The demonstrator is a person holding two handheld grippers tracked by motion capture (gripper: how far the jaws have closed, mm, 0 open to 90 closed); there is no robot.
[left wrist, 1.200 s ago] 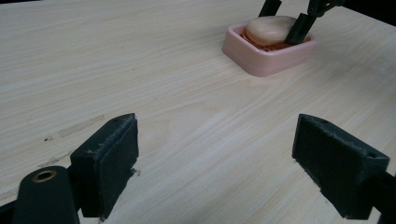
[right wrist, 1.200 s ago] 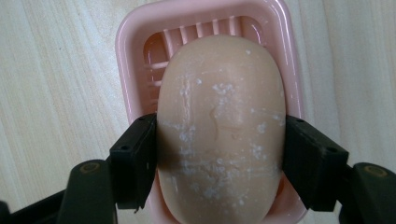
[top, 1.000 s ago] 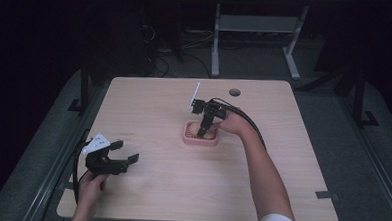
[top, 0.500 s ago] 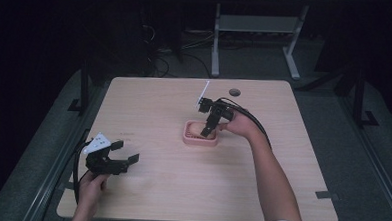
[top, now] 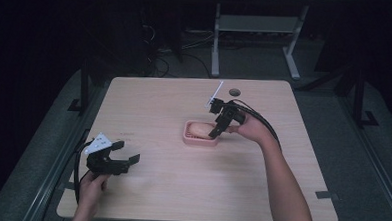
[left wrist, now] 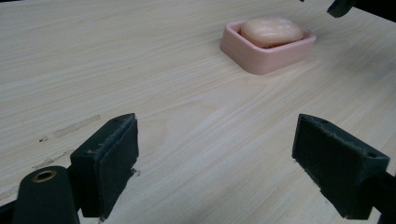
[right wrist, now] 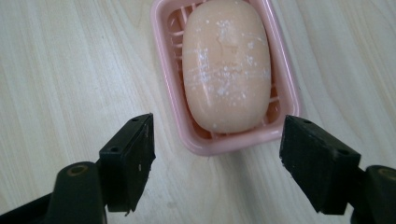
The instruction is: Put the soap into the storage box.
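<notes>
A peach bar of soap (right wrist: 226,65) lies in a pink soap dish (right wrist: 163,88) near the middle of the wooden table (top: 184,110). My right gripper (right wrist: 217,161) hovers open just above the dish's near end, its jaws spread wider than the dish and empty. In the high view the right gripper (top: 217,130) is at the right end of the dish (top: 189,138), with the soap (top: 199,129) showing beside it. My left gripper (top: 128,157) rests open near the table's front left corner, far from the dish (left wrist: 261,58) and soap (left wrist: 272,31) seen ahead of it.
A round cable hole (top: 234,92) sits at the table's far edge. Black cables (top: 263,124) trail from the right gripper along the forearm. Beyond the table stand white desk legs (top: 216,41) on a dark floor.
My right gripper has drawn back to the right from over the dish and tilted, so the soap now shows in the dish. The left gripper has stayed put.
</notes>
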